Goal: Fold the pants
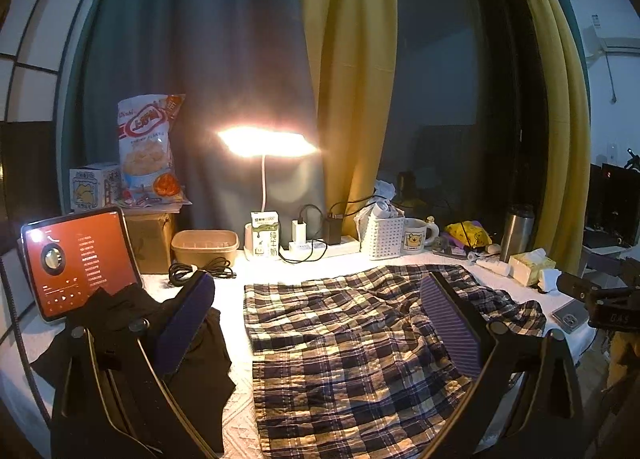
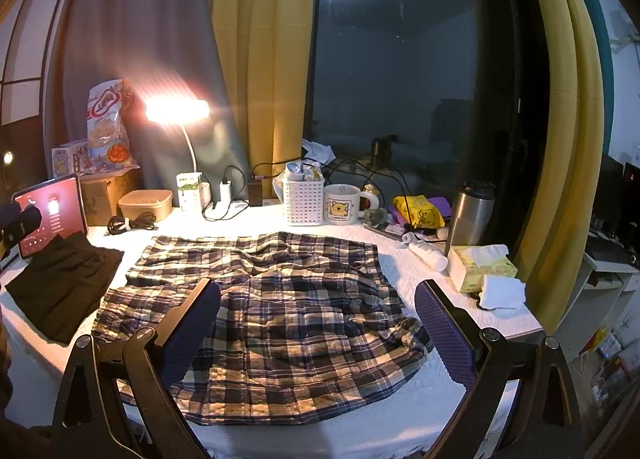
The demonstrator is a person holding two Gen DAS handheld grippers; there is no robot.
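Plaid pants (image 1: 344, 343) (image 2: 280, 299) lie rumpled and spread flat on the white-covered table (image 2: 404, 275). In the left wrist view, my left gripper (image 1: 320, 323) hovers over the pants' left part, open wide with nothing between its purple pads; its left finger (image 1: 188, 319) hangs above a black garment (image 1: 120, 319). In the right wrist view, my right gripper (image 2: 320, 327) is open wide above the near middle of the pants, holding nothing. Part of the right gripper's body (image 1: 608, 299) shows at the right edge of the left wrist view.
The black garment (image 2: 64, 283) lies left of the pants beside a lit tablet (image 1: 80, 263). Along the back stand a lamp (image 1: 266, 143), milk carton (image 1: 266, 239), brown container (image 1: 204, 245), white basket (image 2: 304, 199), mug (image 2: 344, 205), steel flask (image 2: 470, 213) and tissue pack (image 2: 480, 267).
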